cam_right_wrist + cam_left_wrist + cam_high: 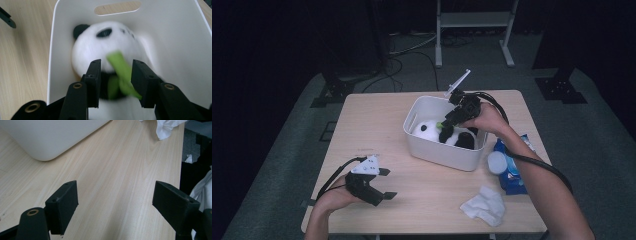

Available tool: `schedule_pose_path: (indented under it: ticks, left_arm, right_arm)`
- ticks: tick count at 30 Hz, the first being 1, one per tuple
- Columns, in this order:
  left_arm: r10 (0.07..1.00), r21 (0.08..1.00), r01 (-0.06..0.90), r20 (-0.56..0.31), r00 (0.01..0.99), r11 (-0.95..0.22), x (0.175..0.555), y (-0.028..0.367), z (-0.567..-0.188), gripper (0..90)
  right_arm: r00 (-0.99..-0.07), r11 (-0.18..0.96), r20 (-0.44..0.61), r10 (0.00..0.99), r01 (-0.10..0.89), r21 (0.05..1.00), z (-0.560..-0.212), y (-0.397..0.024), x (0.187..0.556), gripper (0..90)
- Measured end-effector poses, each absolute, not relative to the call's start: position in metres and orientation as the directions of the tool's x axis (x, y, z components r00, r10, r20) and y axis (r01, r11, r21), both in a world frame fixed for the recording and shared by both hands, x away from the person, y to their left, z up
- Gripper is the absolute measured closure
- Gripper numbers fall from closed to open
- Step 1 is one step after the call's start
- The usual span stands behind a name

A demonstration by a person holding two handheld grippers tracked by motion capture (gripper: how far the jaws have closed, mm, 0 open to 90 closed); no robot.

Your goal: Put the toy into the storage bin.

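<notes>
- High view: the table (412, 200) is pale wood, and the person's two forearms come in from its near edge — the left one short and low, the right one stretched far forward.
- On the far half of the table stands a white bin (447, 155), with a slot handle cut in its end wall.
- Inside the bin lies a toy panda (427, 129), white head toward the left end, black limbs toward the right; it has a green strip at its neck.
- Right hand (487, 119): the arm reaches over the bin's right rim, wrist bent so the right gripper (445, 131) points down and leftward into the bin.
- Right gripper view: the jaws stand partly apart astride the green strip (122, 75) on the panda's chest; the strip is blurred, and I cannot tell whether the pads press on it.
- Left hand (334, 197): it rests near the table's front left corner, well apart from the bin, with the left gripper (387, 184) held level and pointing right.
- Left gripper view: the jaws stand wide open over bare wood, nothing between them.
- At the front right lies a crumpled tissue (484, 205), and just beside the bin's right end a blue packet (512, 170).
</notes>
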State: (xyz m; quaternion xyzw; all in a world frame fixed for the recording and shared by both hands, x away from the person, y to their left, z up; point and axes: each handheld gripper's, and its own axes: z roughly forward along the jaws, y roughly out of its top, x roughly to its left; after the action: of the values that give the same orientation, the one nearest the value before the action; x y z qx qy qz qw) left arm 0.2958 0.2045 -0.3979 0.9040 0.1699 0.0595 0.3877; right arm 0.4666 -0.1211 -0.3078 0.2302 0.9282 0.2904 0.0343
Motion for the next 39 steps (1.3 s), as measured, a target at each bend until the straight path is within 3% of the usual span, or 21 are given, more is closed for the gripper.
schedule_pose_path:
  ticks: [39]
  left_arm:
    - [0.361, 0.707, 0.281, -0.038, 0.932, -0.649, 0.296, 0.201, -0.405, 18.1]
  right_arm:
    - [-0.868, 0.586, 0.128, 0.480, 0.427, 0.689, -0.296, -0.191, 0.409, 42.5]
